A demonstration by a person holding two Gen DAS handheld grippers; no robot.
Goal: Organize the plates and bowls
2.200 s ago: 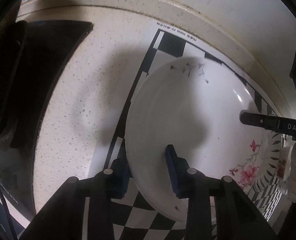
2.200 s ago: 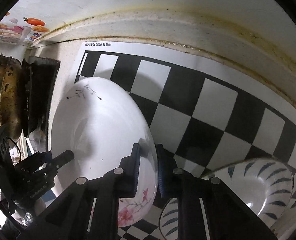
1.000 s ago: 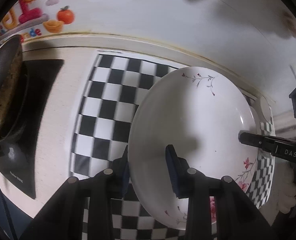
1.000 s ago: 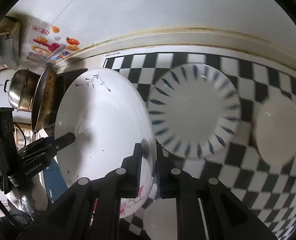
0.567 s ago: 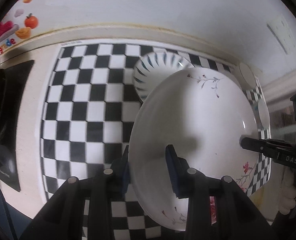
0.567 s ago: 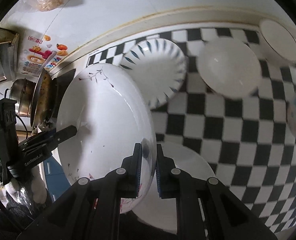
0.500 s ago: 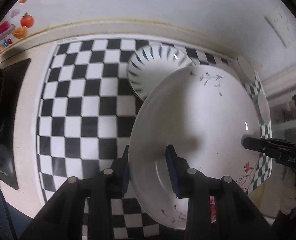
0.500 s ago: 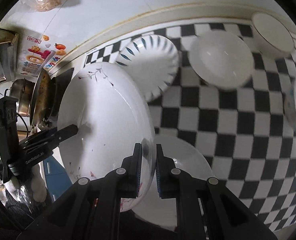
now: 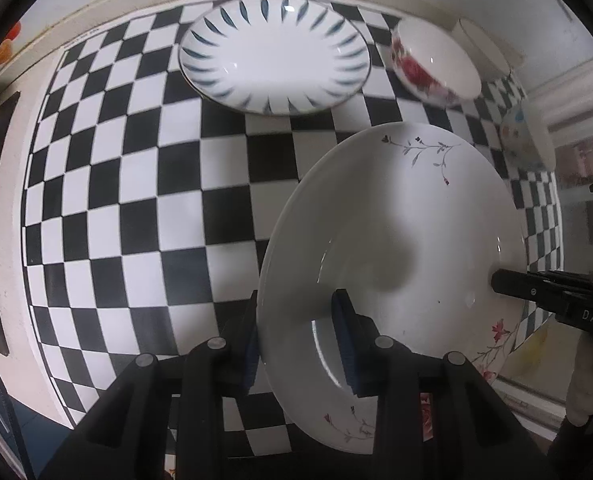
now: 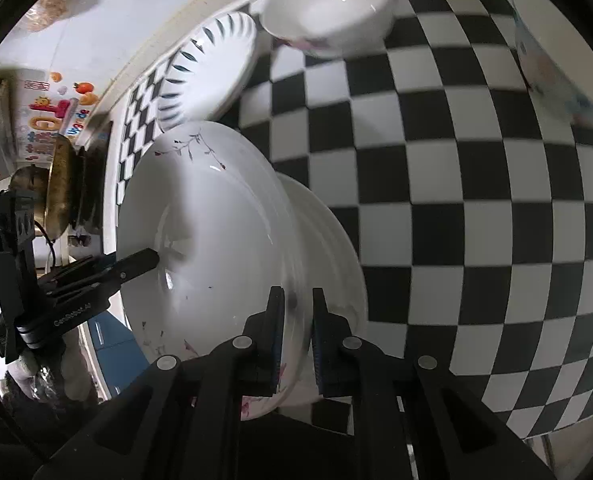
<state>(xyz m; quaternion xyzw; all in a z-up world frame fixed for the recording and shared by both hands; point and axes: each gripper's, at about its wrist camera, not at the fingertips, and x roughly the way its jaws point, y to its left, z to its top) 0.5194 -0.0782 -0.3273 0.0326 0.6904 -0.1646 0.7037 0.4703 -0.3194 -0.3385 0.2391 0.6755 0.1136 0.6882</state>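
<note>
Checkerboard mat (image 9: pixel 136 208) is covering the counter, and all places here are given from it. Above its near right part, a large white floral plate (image 9: pixel 396 248) is being held tilted on two opposite rim sides. Just under this plate, another white plate (image 10: pixel 328 248) is lying on the mat. A blue-striped plate (image 9: pixel 274 54) is sitting at the mat's far edge, with a red-flowered bowl (image 9: pixel 432 68) beside it. The left gripper (image 9: pixel 296 340) is pinching the floral plate's near rim between nearly closed fingers. The right gripper (image 10: pixel 294 340) is clamping the opposite rim the same way.
</note>
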